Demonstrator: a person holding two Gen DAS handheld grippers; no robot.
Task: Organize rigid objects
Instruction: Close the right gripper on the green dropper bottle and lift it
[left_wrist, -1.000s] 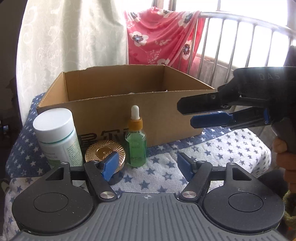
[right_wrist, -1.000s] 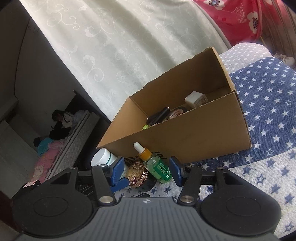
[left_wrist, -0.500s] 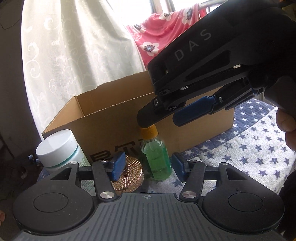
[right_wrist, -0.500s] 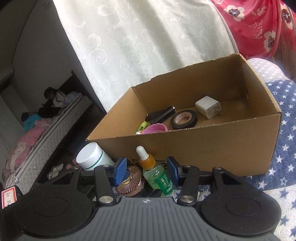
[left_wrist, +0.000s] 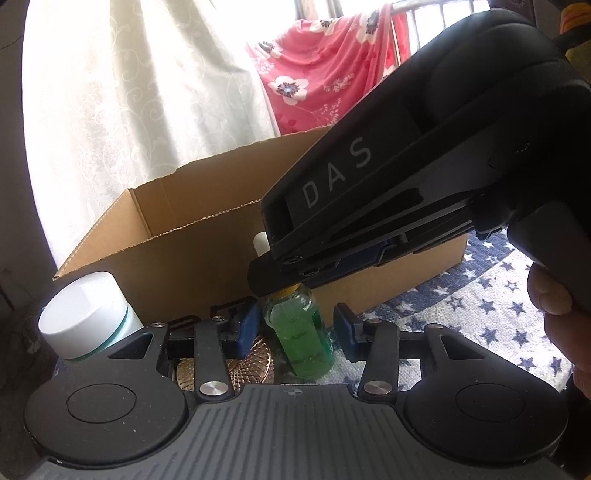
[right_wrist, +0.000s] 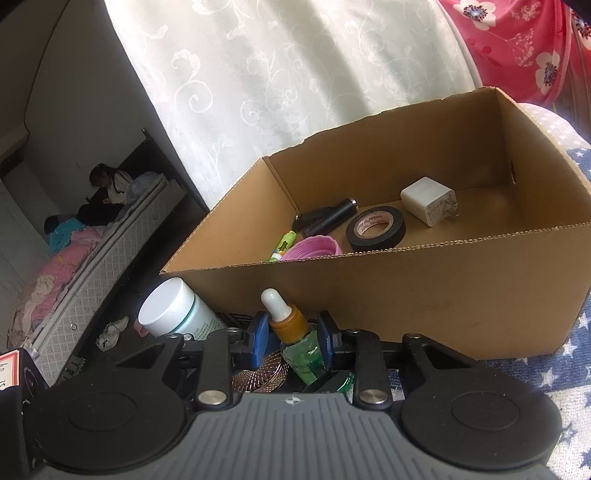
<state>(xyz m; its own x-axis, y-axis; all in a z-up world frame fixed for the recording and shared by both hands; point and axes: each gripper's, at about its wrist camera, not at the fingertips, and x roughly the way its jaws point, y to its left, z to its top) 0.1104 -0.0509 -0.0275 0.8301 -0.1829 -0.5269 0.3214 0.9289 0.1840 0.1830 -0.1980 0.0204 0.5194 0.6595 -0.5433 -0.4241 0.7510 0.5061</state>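
A green dropper bottle (left_wrist: 299, 332) with an orange collar and white tip (right_wrist: 288, 321) stands upright before the cardboard box (right_wrist: 406, 295). My left gripper (left_wrist: 295, 330) straddles its body and its jaws are closing; a sliver of gap still shows at the left pad. My right gripper (right_wrist: 291, 341) flanks the collar and shoulder and is closing too, also with a thin gap on its left. From the left wrist it reaches in from the upper right over the bottle's neck (left_wrist: 266, 284). A gold ribbed lid (left_wrist: 255, 369) lies beside the bottle.
A white-capped jar (right_wrist: 170, 310) stands left of the bottle. The box holds black tape (right_wrist: 375, 230), a white charger (right_wrist: 428, 205), a pink cup (right_wrist: 310, 251) and a black cylinder (right_wrist: 328, 218). Star-print cloth (right_wrist: 554, 369) covers the surface. A person sits far off at the left (right_wrist: 110, 184).
Both grippers moved in on the dropper bottle and narrowed their jaws around it. The right gripper swung from the right side to directly over the bottle's neck.
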